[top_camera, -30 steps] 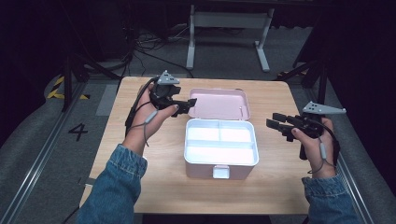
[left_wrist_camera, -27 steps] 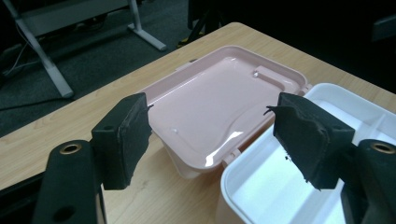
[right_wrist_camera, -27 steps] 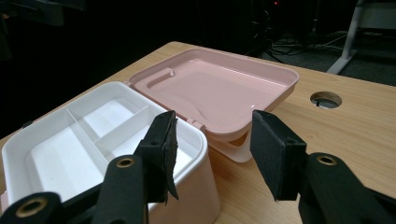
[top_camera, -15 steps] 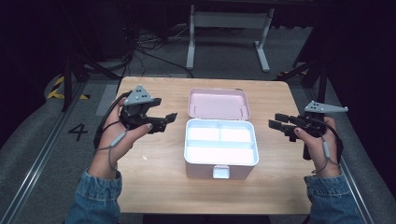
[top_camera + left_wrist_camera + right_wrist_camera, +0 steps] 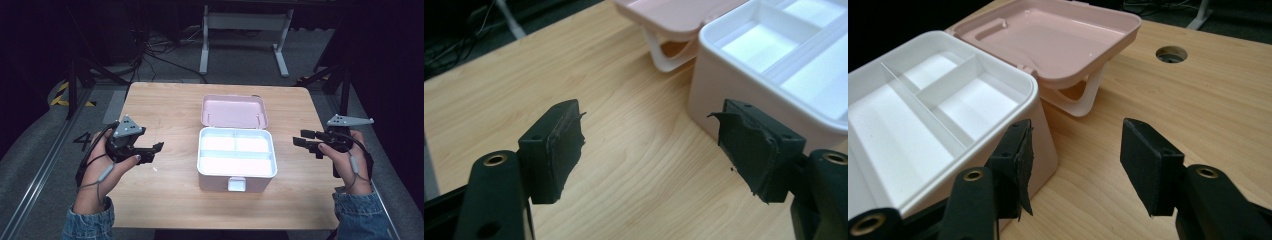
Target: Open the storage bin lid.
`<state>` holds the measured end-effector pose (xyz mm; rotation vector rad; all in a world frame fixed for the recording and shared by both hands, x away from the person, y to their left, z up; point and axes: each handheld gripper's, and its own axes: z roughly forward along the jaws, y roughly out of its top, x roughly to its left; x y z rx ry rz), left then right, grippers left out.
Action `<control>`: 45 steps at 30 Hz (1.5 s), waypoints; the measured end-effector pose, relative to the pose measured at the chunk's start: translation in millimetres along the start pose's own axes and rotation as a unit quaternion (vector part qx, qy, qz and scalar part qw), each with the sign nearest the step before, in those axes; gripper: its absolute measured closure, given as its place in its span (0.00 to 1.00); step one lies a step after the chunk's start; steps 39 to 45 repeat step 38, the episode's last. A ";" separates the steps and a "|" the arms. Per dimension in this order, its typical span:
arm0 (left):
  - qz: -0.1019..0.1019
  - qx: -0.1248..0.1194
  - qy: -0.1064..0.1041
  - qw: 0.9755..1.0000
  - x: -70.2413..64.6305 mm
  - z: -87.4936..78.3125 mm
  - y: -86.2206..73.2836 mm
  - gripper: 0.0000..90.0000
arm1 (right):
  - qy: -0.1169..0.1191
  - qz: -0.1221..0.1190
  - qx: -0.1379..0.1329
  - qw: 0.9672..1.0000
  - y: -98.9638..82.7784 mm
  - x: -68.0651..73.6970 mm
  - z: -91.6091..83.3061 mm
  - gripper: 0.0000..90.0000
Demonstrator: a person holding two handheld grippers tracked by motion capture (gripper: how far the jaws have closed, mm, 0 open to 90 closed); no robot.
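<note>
High view: your box [image 5: 237, 159] sits mid-table [image 5: 165, 107] with its pink lid [image 5: 234, 111] thrown back flat behind it, and the white tray inside looks bare; your left gripper [image 5: 156, 150] hovers well to its left, your right gripper [image 5: 303, 141] just off its right side
Step in hand: I judge the box is opened and you stand clear of it on both sides, with nothing gripped
Left gripper view: jaws wide with bare table between them; the box wall [image 5: 744, 85] is just beyond the right one
Right gripper view: jaws have just been opening and stand wide, nothing between them; the left one is close beside the box corner [image 5: 1040, 125], contact unclear
Next move: probably filling the tray or shutting the lid, so you need something to load or a hold on the lid's edge
Hard to make out: the tray is washed out white from above, so its floor is unreadable; the hinge is hidden behind the lid; the front latch [image 5: 236, 184] is small and blurred
</note>
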<state>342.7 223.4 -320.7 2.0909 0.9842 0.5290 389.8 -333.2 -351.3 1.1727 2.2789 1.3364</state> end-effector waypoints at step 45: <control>-0.074 0.211 -0.009 0.975 24.7 40.1 -45.8 0.29 | -0.032 0.003 0.096 0.995 -17.1 -14.9 15.2 0.50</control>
